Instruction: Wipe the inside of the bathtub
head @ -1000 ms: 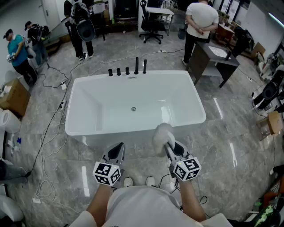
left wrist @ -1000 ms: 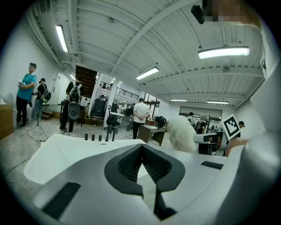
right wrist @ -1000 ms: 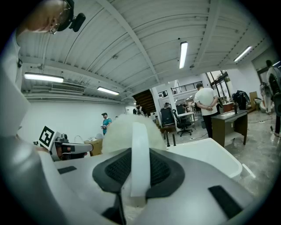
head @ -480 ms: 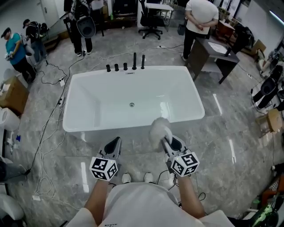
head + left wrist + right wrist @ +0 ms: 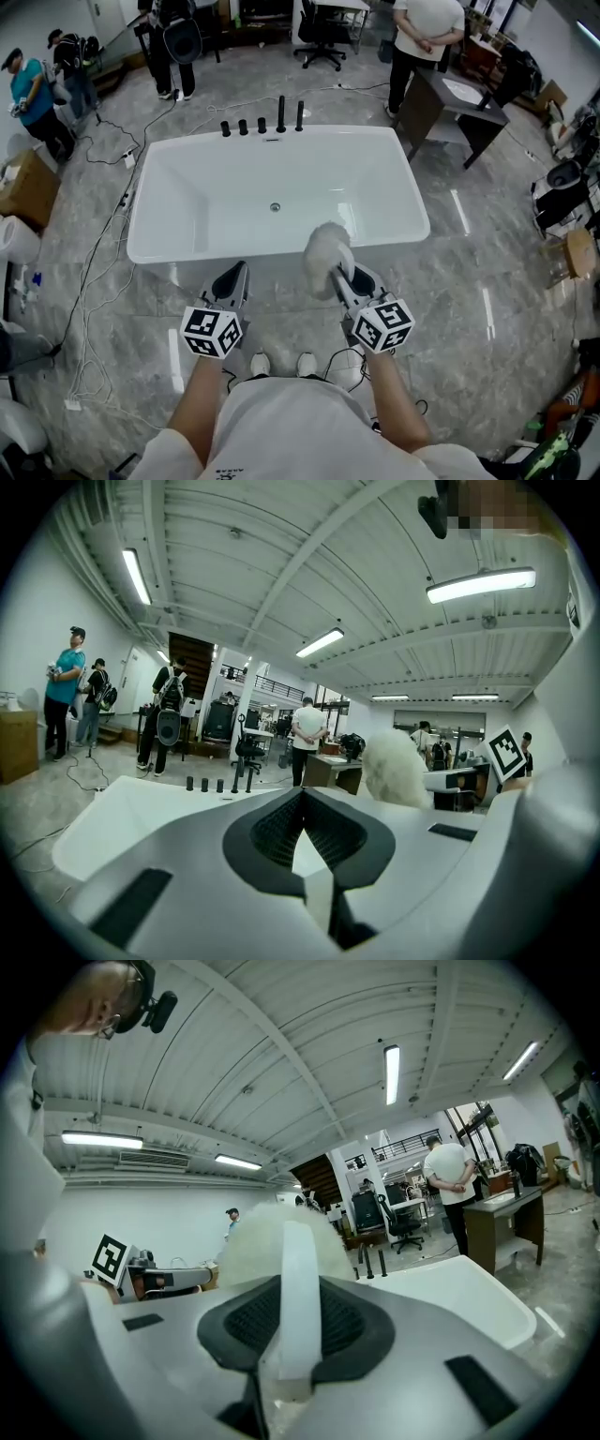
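A white freestanding bathtub [image 5: 169, 253] stands on the grey floor ahead of me, with a drain [image 5: 275, 207] in its bottom and black taps [image 5: 280, 116] on the far rim. My right gripper [image 5: 336, 278] is shut on the white handle [image 5: 295, 1293] of a fluffy white duster [image 5: 323, 250], whose head hovers over the tub's near rim. The duster [image 5: 272, 1241] fills the middle of the right gripper view. My left gripper [image 5: 234, 280] is shut and holds nothing, just short of the near rim; the duster [image 5: 396, 769] shows to its right.
Several people stand behind the tub, one in white [image 5: 427, 37] by a dark desk [image 5: 459, 108]. Cables [image 5: 103, 253] trail over the floor at the left. An office chair [image 5: 317, 33] and cardboard boxes [image 5: 21, 192] stand around the room.
I have moved closer to the tub. Both grippers have shifted forward and slightly left, and the duster head now reaches over the near rim.
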Demonstrator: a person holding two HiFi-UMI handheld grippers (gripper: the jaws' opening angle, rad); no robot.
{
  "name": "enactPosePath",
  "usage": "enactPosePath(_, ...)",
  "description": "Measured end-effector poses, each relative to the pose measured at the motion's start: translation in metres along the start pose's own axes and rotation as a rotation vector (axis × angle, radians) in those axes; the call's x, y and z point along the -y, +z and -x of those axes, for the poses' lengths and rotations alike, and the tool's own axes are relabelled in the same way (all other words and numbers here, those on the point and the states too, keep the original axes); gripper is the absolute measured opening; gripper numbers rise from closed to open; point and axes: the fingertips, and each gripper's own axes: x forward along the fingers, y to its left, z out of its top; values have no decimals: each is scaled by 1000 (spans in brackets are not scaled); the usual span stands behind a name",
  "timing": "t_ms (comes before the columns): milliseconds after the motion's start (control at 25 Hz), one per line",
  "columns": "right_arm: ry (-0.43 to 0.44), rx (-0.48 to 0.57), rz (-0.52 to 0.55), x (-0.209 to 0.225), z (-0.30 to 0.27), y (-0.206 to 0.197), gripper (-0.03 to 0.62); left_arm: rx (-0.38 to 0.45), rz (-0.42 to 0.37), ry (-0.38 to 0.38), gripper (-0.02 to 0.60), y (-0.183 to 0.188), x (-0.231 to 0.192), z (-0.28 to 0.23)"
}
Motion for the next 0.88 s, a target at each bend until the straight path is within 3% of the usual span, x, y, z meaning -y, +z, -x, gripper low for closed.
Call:
enactPosePath(560,69,18,2,31,4,21,95,26,-32,42,6,21,33,-27)
enactPosePath(880,69,-3,-25,47,11,5,95,26,-28,99,6,11,25,-19)
